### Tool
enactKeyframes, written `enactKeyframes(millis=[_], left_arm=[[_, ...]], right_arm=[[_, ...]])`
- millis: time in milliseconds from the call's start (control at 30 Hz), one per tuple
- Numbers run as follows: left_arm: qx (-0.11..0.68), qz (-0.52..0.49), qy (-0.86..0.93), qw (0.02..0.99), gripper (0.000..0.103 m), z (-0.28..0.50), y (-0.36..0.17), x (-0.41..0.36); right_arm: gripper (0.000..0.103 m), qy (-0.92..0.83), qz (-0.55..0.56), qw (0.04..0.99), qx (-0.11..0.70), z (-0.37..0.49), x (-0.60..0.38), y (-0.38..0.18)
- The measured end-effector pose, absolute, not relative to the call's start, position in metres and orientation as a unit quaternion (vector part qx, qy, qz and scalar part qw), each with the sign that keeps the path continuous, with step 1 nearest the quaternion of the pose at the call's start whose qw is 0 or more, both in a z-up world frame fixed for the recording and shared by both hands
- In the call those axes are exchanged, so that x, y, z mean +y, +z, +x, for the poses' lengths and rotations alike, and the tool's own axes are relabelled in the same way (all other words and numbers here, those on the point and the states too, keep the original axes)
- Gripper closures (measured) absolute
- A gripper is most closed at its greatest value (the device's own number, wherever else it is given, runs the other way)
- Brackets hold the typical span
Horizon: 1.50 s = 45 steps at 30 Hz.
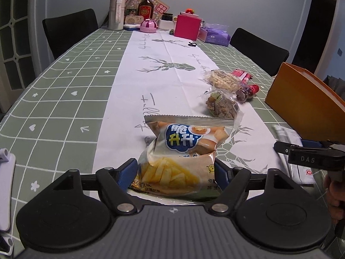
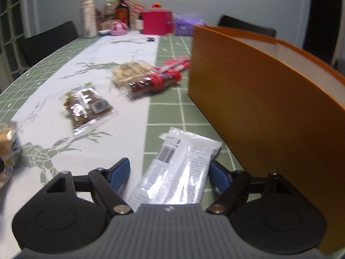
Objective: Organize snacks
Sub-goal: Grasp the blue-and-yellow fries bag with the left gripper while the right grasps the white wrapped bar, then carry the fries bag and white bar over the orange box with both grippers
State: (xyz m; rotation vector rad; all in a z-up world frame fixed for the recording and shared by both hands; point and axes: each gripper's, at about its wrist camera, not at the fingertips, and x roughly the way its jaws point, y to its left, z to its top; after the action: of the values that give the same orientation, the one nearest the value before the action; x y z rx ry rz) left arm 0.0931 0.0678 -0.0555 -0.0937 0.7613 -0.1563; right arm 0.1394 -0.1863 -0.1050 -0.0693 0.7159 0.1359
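My left gripper (image 1: 176,170) is shut on a yellow-and-white fries snack bag (image 1: 183,151), its blue pads pressing both sides. My right gripper (image 2: 169,172) straddles a white foil snack packet (image 2: 179,170) that lies between its blue pads; a gap shows on the left pad's side, so the jaws look open. That gripper also shows in the left wrist view (image 1: 306,153). An orange box (image 2: 269,99) stands open just right of the packet. A clear bag of brown snacks (image 2: 86,105), a pale cracker bag (image 2: 131,71) and red packets (image 2: 168,73) lie further along the table.
The green checked tablecloth with a white deer runner (image 1: 172,64) covers a long table. At the far end stand bottles (image 1: 146,6), a pink box (image 1: 187,27) and a purple tissue pack (image 1: 215,34). Black chairs (image 1: 69,30) flank both sides.
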Motion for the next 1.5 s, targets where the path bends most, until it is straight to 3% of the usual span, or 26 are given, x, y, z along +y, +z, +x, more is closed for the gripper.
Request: enactKeyframes(millis=[33,200,267,333,400,633,733,800,933,1500], left_arm=[[0.371,-0.044,-0.078,0.924,0.014,0.094,-0.055,0.067],[0.372,-0.046,-0.093,0.922,0.012,0.096,-0.058,0.064],[0.375,-0.046,-0.095,0.921,0.012,0.098,-0.06,0.062],[0.375,-0.044,-0.094,0.921,0.012,0.099,-0.062,0.06],[0.373,-0.041,-0.094,0.922,0.01,0.1,-0.064,0.057],[0.372,-0.034,-0.1,0.922,0.009,0.109,-0.07,0.053],[0.369,-0.028,-0.106,0.923,0.019,0.107,-0.071,0.052],[0.368,-0.03,-0.114,0.922,0.022,0.104,-0.07,0.052],[0.362,-0.029,-0.126,0.923,0.037,0.099,-0.064,0.049],[0.337,-0.021,-0.171,0.926,0.037,0.089,-0.027,0.021]], right_arm=[[0.05,0.103,-0.042,0.931,0.348,0.138,-0.185,-0.104],[0.05,0.163,-0.09,0.918,0.349,0.129,-0.193,-0.1],[0.048,0.16,-0.08,0.916,0.359,0.128,-0.2,-0.1],[0.033,0.145,-0.079,0.918,0.361,0.124,-0.203,-0.101],[0.032,0.137,-0.075,0.919,0.361,0.121,-0.205,-0.102],[0.049,0.144,-0.056,0.919,0.363,0.113,-0.203,-0.102],[0.052,0.143,-0.054,0.919,0.364,0.111,-0.203,-0.101],[0.053,0.143,-0.047,0.919,0.365,0.11,-0.205,-0.1],[0.055,0.146,-0.04,0.918,0.367,0.108,-0.206,-0.099],[0.057,0.165,-0.019,0.925,0.341,0.088,-0.216,-0.07]])
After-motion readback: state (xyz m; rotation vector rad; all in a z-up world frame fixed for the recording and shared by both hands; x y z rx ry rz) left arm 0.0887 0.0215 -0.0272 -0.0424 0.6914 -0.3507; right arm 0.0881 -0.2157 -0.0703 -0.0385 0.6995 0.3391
